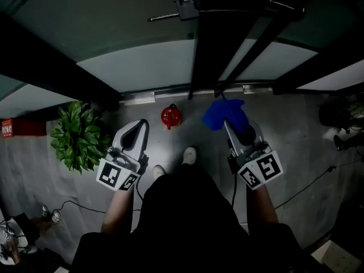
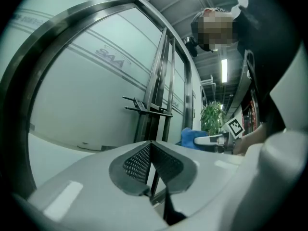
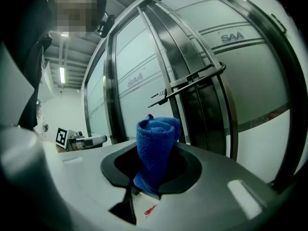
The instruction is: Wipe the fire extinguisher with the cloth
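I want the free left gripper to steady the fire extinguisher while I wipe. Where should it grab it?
Probably the head at the top of the fire extinguisher, approached from above and from its left. It stands upright on the floor, top facing up, and the left gripper, shut and empty, is on that side; the right gripper holds the cloth.

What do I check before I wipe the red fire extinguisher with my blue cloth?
1. Cloth held in the right gripper: ok, its jaws are shut on it.
2. Fire extinguisher in sight: ok, it stands on the floor ahead of the person's feet.
3. Cloth touching the fire extinguisher: not ok, they are apart.
4. Left gripper free to help: ok, jaws together, nothing between them.
5. Where the dirt is: cannot tell, the extinguisher shows too small and dark.
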Motion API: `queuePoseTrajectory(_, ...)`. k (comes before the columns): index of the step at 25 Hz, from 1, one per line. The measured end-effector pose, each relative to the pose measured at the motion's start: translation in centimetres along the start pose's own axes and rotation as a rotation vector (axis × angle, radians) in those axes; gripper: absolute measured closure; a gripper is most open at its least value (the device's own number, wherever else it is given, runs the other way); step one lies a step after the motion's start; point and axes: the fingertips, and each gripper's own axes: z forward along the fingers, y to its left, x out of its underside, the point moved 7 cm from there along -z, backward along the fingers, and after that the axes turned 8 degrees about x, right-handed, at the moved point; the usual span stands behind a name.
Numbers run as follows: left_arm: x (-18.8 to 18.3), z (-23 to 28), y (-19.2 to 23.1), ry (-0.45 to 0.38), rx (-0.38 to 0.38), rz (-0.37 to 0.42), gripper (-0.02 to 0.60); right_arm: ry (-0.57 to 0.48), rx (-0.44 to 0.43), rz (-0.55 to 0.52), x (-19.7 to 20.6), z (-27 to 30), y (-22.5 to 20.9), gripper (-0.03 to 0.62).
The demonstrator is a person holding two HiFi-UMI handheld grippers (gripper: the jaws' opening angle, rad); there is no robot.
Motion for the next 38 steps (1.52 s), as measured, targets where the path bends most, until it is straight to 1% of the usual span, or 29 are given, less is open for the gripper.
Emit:
queuePoseTrajectory(3,0.4,-0.5,-0.1,0.011,-0.005,0.009,0.581,0.016,-0.014,0.008,1.2,0.4,0.3,0.499)
queuePoseTrajectory(6,0.8,-1.1,-0.2,0.027,0.008,0.010,0.581,0.031,-0.027,0.012,2.1,1.0,1.1,0.499)
queuePoseTrajectory(10,2.0,-1.7,0.0,0.064,0.026,0.010,0.581,0.050,-0.036,-0.012,3.4,1.7,1.8,0.499)
queuePoseTrajectory(13,3.4,-2.0,0.5,0.088,0.044,0.010,0.581,0.063,-0.031,-0.031,5.4,2.5,2.0,0.499)
queuePoseTrajectory(16,5.8,-2.4,1.8,0.103,0.063,0.034,0.581,0.074,-0.032,-0.031,8.3,3.7,1.9,0.499)
queuePoseTrajectory(22,12.9,-2.0,5.3,0.108,0.099,0.027,0.581,0.119,-0.047,-0.041,16.2,7.8,1.2,0.499)
queuePoseTrajectory(26,19.5,-1.3,8.5,0.107,0.145,0.036,0.581,0.129,-0.062,-0.057,22.4,11.4,-0.3,0.499)
queuePoseTrajectory(28,22.9,-1.0,10.1,0.100,0.163,0.053,0.580,0.123,-0.067,-0.067,25.7,13.2,-1.4,0.499)
queuePoseTrajectory(31,27.6,-0.4,12.3,0.073,0.190,0.099,0.563,0.102,-0.087,-0.065,30.5,15.7,-3.2,0.500)
queuePoseTrajectory(34,31.8,0.0,13.9,0.014,0.225,0.119,0.560,0.079,-0.123,-0.062,34.9,17.9,-4.6,0.500)
queuePoseTrajectory(38,36.4,-0.2,14.9,-0.003,0.219,0.134,0.561,0.083,-0.184,-0.072,39.0,20.1,-5.0,0.500)
